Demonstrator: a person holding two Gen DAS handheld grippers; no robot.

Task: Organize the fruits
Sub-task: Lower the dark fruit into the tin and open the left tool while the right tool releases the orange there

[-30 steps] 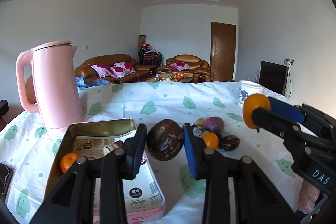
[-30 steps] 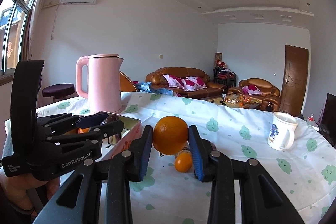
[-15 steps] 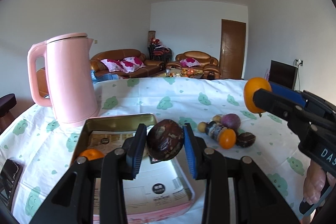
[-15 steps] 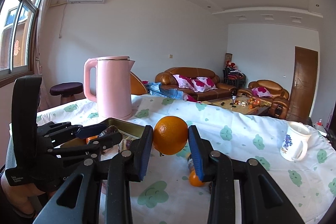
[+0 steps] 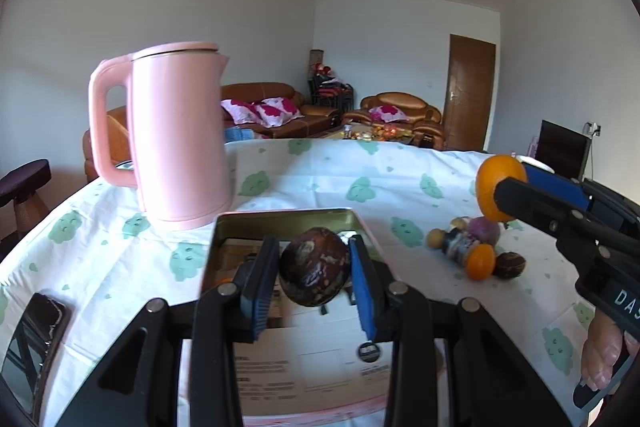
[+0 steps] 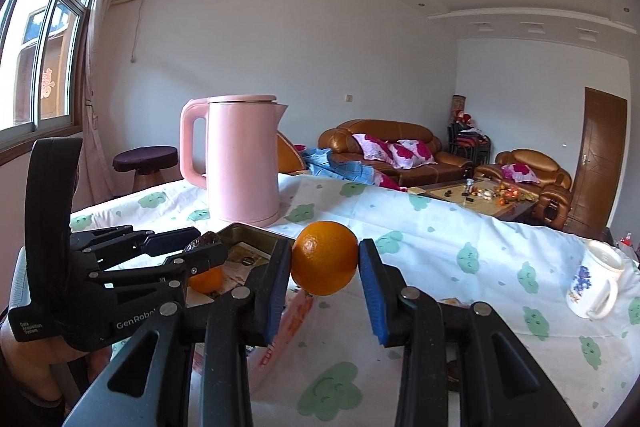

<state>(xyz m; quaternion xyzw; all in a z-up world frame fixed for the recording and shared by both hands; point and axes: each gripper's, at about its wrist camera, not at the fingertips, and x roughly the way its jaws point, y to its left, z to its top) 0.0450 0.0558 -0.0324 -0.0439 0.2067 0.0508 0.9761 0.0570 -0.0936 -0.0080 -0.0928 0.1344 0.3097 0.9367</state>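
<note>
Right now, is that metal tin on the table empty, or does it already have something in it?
Not empty. The tin is open, with printed paper lining it and a small orange inside.

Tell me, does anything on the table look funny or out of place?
Yes. A small bottle lies tipped on its side among the loose fruits on the tablecloth, and the dark fruit in the left claw looks wrinkled and blotchy.

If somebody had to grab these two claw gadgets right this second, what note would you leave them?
Left claw: shut on a dark brown fruit, held over the metal tin.
Right claw: shut on an orange, held above the table beside the tin.
Done: one small orange fruit lies in the tin.
Left: set down both held fruits, then collect the loose fruit pile on the tablecloth.
</note>
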